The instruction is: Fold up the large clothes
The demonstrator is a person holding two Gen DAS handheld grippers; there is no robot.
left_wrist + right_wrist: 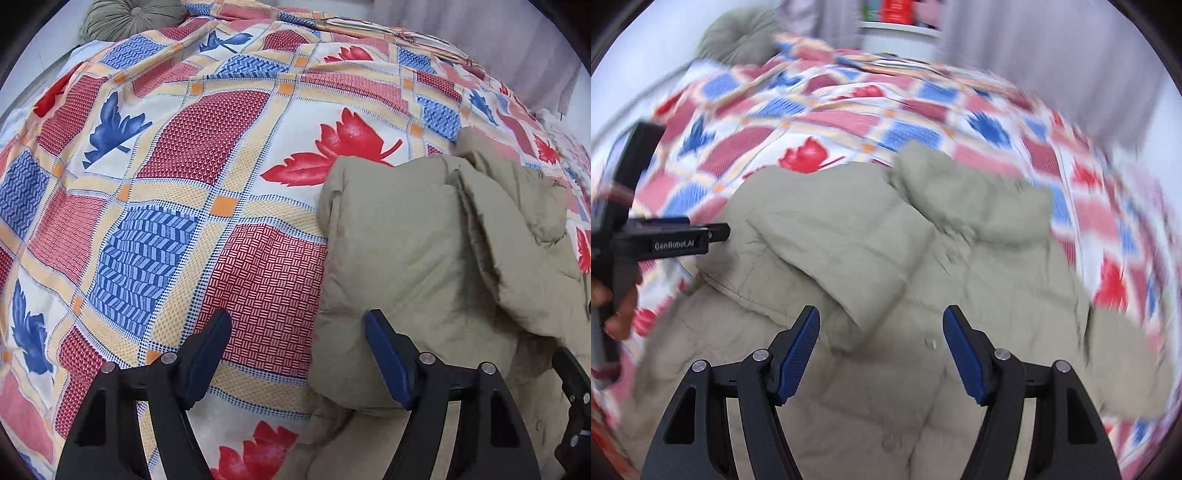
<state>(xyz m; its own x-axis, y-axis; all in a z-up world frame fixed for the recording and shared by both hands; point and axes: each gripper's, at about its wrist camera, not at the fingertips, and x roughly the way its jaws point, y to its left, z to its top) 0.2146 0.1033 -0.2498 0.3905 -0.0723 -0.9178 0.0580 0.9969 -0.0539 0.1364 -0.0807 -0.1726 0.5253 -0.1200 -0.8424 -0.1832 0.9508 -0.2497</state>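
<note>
**Puffy coat on the bed, both grippers wide apart**

Left camera: The left gripper (297, 325) is spread wide and holds nothing. The coat (424, 251) lies on the bed, in front and to the right of this gripper. The right finger (384, 354) is over the coat's edge. The left finger (210, 350) is over the blanket (177, 177), not the coat. The coat is tan and puffy, with a folded flap on top. The blanket has red and blue leaves and squares. A round green cushion (129, 18) sits far back at the top of the bed.

Right camera: The right gripper (881, 328) is spread wide too, with nothing in it. The coat (886, 251) is right under it and fills the middle of the picture. This view shows more of the coat, with a sleeve folded across it and small buttons down the front. It also shows the left gripper (716, 232) from the side, at the coat's left edge, with a hand (617, 306) holding it. This picture is blurry. A white shelf (897, 33) stands behind the bed.
</note>
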